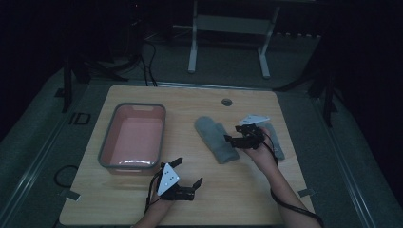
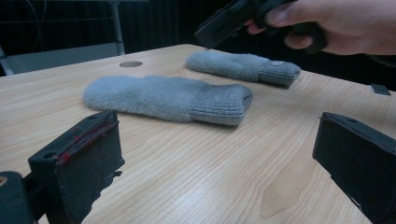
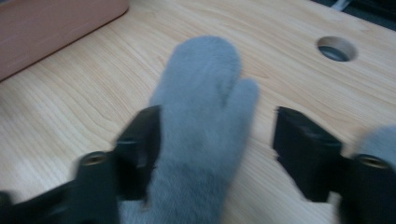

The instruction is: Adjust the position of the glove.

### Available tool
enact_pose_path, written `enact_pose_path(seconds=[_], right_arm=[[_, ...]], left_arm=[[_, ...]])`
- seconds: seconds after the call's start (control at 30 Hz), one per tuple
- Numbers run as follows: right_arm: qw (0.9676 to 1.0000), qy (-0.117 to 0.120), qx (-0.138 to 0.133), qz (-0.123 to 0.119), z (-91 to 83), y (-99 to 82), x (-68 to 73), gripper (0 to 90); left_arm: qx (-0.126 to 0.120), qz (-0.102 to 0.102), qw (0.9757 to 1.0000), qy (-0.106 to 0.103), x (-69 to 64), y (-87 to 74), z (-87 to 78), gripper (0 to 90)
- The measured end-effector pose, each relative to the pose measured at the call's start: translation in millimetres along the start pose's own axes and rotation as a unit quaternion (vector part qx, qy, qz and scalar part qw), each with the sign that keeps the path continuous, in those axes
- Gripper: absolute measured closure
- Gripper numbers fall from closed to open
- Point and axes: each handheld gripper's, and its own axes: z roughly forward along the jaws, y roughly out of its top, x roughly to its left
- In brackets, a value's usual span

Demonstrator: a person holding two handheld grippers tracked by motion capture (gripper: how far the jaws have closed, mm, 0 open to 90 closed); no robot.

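Observation:
Two grey fleece mittens lie on the wooden table. The nearer mitten (image 1: 215, 138) (image 2: 163, 98) (image 3: 205, 93) lies flat, cuff toward me. The second mitten (image 1: 278, 145) (image 2: 243, 65) (image 3: 380, 140) lies to its right, partly hidden by my right hand. My right gripper (image 1: 234, 134) (image 3: 219, 144) stands open just over the nearer mitten's cuff end, one jaw on each side, with a gap at the right jaw. My left gripper (image 1: 188, 171) (image 2: 219, 158) is open near the table's front, low over bare wood, and points at the mittens from a short distance.
A pink basin with a grey rim (image 1: 108, 137) (image 3: 46, 28) stands at the table's left, with nothing in it. A round cable hole (image 1: 226, 102) (image 3: 336, 49) sits near the back edge. Beyond the table stand a white frame (image 1: 228, 28) and floor cables.

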Motion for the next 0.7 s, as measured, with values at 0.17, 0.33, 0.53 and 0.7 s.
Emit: enact_pose_path(seconds=[0.17,0.33,0.53,0.7], right_arm=[[0.9996,0.015,0.025,-0.007,26.9,8.3,7.1,47.9],[0.9989,0.015,0.044,-0.005,49.4,11.5,10.0,46.9],[0.9978,0.009,0.065,-0.006,67.7,7.9,9.6,45.4],[0.9968,0.011,0.079,0.004,79.1,1.0,8.7,43.1]], left_arm=[[-0.001,-0.003,1.0000,-0.001,0.3,-0.1,0.0,1.5],[-0.001,-0.002,1.0000,-0.001,0.4,-0.1,0.0,1.5],[-0.001,-0.002,1.0000,-0.002,0.5,-0.1,0.0,1.5],[0.000,-0.005,1.0000,-0.003,0.7,-0.1,0.0,1.5]])
